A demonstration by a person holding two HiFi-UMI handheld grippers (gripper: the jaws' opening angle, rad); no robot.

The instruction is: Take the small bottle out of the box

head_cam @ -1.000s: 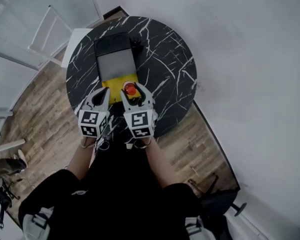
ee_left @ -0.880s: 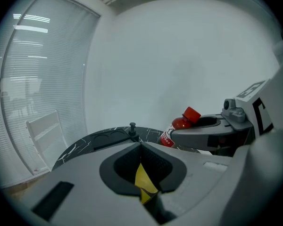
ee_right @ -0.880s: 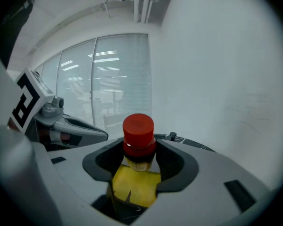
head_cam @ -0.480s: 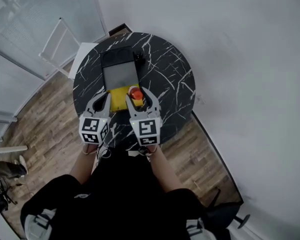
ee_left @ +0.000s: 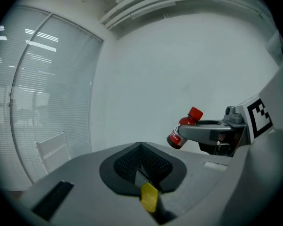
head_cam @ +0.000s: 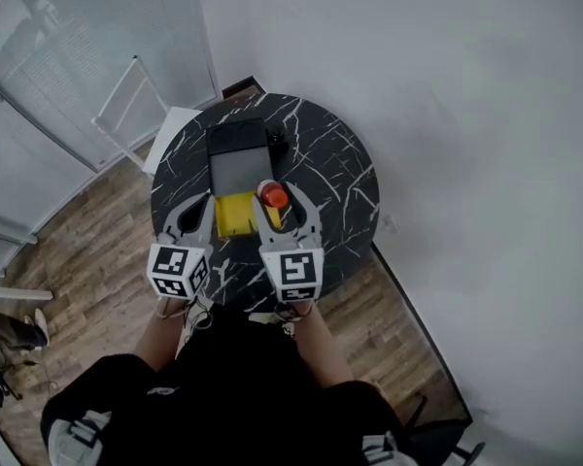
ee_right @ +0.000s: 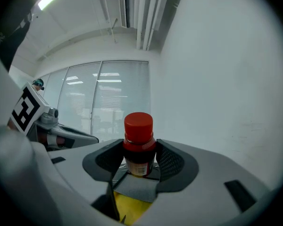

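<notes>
My right gripper (head_cam: pixel 277 205) is shut on the small bottle (head_cam: pixel 274 196), a dark bottle with a red cap. In the right gripper view the bottle (ee_right: pixel 138 142) stands upright between the pads, and my right gripper (ee_right: pixel 139 163) tilts up toward the wall. The bottle hangs just right of the open box (head_cam: pixel 235 214), which has a yellow inside and a dark lid (head_cam: pixel 238 163) folded back. My left gripper (head_cam: pixel 198 210) hovers at the box's left edge with its pads together and nothing held. The left gripper view shows the bottle (ee_left: pixel 184 128) in the other gripper's fingers.
The box lies on a round black marble table (head_cam: pixel 340 183) close to a white wall. A small black object (head_cam: pixel 277 142) sits behind the lid. A white frame (head_cam: pixel 126 105) stands on the wooden floor at the left.
The bottle, held in my right gripper, has shifted from over the yellow box interior to just right of it. Both grippers have drawn back slightly toward the person.
</notes>
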